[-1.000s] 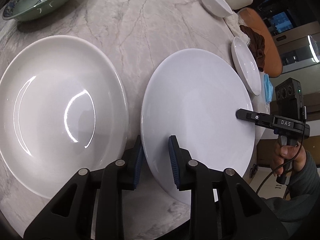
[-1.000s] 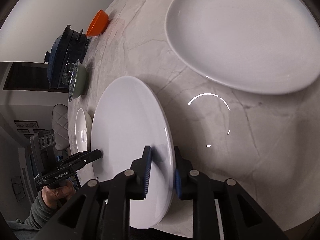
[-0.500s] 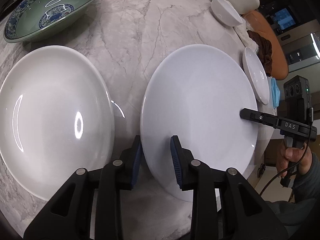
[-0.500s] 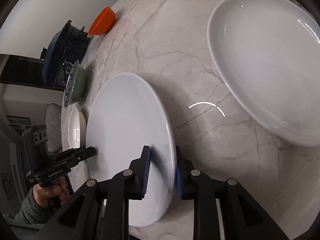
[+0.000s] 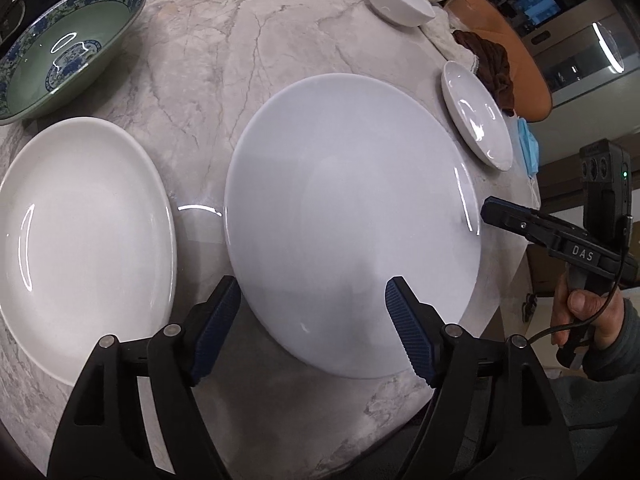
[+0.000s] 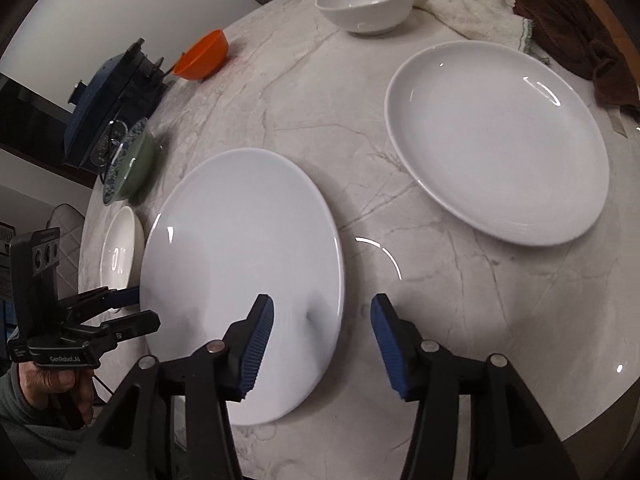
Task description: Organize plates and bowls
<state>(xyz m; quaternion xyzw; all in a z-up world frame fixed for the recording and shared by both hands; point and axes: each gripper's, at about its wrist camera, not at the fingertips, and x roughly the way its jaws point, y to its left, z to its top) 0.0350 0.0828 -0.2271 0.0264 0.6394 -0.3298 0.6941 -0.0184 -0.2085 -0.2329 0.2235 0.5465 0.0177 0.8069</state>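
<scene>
A flat white plate (image 5: pixel 352 220) lies on the marble table (image 5: pixel 208 64); it also shows in the right wrist view (image 6: pixel 244 256). My left gripper (image 5: pixel 314 322) is open, its jaws straddling the plate's near rim without touching. My right gripper (image 6: pixel 322 338) is open at the plate's opposite rim, jaws either side of the edge. A second white plate (image 5: pixel 80 232) lies left of it in the left wrist view. A larger white plate (image 6: pixel 496 140) lies to the right in the right wrist view.
A green and blue patterned bowl (image 5: pixel 68 44), a white bowl (image 6: pixel 366 0), an orange bowl (image 6: pixel 204 54), and a small white dish (image 5: pixel 476 114) stand around the table. A brown cloth (image 6: pixel 580 32) and white towel (image 6: pixel 460 0) lie at the far side. The table edge is close below both grippers.
Both grippers have opened and let go of the flat white plate, which now lies flat on the table. Both have drawn back a little from its rim.
</scene>
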